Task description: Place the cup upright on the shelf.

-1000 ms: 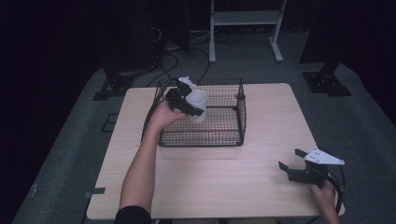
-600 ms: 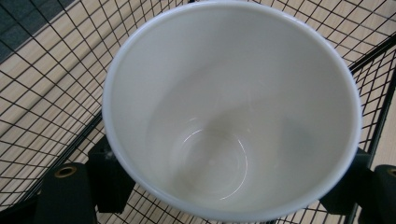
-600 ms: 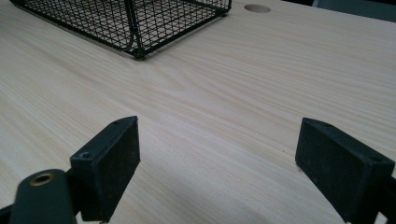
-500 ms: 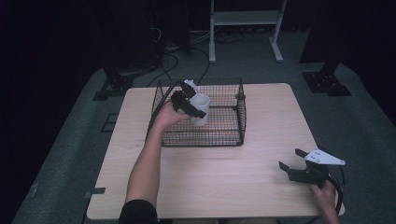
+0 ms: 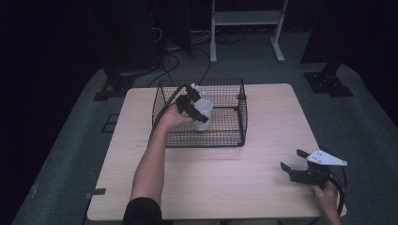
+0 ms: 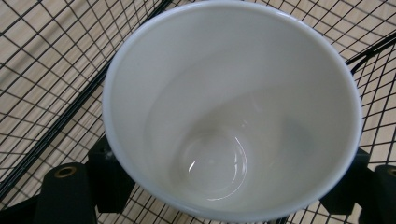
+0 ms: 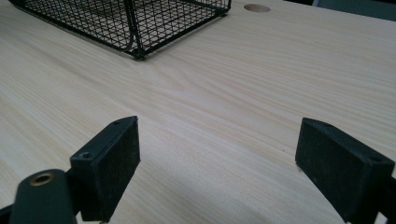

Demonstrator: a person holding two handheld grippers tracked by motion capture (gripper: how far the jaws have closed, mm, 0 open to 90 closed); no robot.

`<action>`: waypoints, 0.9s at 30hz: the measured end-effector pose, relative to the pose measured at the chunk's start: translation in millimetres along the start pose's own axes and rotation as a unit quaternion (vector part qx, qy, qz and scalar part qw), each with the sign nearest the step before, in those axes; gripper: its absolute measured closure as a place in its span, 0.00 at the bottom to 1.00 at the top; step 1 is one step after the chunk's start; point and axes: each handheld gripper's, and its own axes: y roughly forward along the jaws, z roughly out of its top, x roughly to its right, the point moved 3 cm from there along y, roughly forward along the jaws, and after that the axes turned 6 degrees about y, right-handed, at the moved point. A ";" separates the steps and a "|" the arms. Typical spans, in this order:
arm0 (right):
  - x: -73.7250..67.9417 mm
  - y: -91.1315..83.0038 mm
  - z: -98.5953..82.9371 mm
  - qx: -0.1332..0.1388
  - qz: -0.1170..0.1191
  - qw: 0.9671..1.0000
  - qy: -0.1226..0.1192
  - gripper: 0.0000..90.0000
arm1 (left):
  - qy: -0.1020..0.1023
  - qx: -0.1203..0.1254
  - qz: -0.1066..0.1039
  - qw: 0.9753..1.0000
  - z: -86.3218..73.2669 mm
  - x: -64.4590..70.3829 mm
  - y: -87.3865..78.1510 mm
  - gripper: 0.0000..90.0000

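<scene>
Holding: the left tongs [image 5: 196, 108] pinch a plain white glazed ceramic cup [image 5: 202, 114], one jaw on each side of its wall just under the rim; in the left gripper view the black pads [image 6: 108, 175] sit against the outside of the cup [image 6: 224, 112]
Cup position: upright, mouth up, inside the black wire-mesh basket [image 5: 234, 138] toward its left half; whether its base rests on the mesh floor or hangs just above it cannot be told
Cup contents: empty, a glossy inner bottom with small highlights
Basket position: on the pale wooden surface [image 5: 263, 183], toward its far side, open at the top
Right tongs: the right tongs [image 5: 294, 165] lie low over the surface near its right front corner, jaws spread wide with nothing between them; in the right gripper view bare wood shows between the two pads [image 7: 112, 158] and the basket's corner [image 7: 135, 51] stands well off
Handling, as a judgement: the cup looks stiff, smooth and rather slippery, moderately heavy for its size, and likely to chip if knocked on the wire
Where to hold: a squeeze across the wall just under the rim, as now, seems sound; a firm, level grip should keep the glaze from sliding
Risk: tilting could let it slip or catch the basket wall
</scene>
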 end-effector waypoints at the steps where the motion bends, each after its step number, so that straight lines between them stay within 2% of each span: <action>1: 0.1 -0.1 0.0 0.001 0.000 1.000 0.001 0.15 | 0.002 -0.001 0.000 1.000 0.4 -0.1 1.0 0.24; 7: 0.1 -0.3 0.0 0.002 0.001 1.000 0.001 0.15 | 0.002 -0.007 0.000 1.000 1.4 -1.3 6.9 0.24; 11: 0.0 -0.4 0.0 0.003 0.000 1.000 0.001 0.15 | 0.006 -0.013 0.008 1.000 0.4 -2.1 8.8 0.24; 17: 0.5 -0.8 0.0 0.004 0.001 1.000 0.002 0.15 | 0.012 -0.038 0.010 0.999 -4.3 -2.0 14.3 0.24; 19: 0.5 -0.8 0.0 0.004 0.001 1.000 0.002 0.15 | 0.011 -0.032 0.010 0.999 -5.6 -1.7 14.3 0.24; 27: 0.5 -0.8 0.0 0.004 0.001 1.000 0.001 0.15 | 0.001 -0.036 0.008 0.999 -12.9 -1.9 10.9 0.23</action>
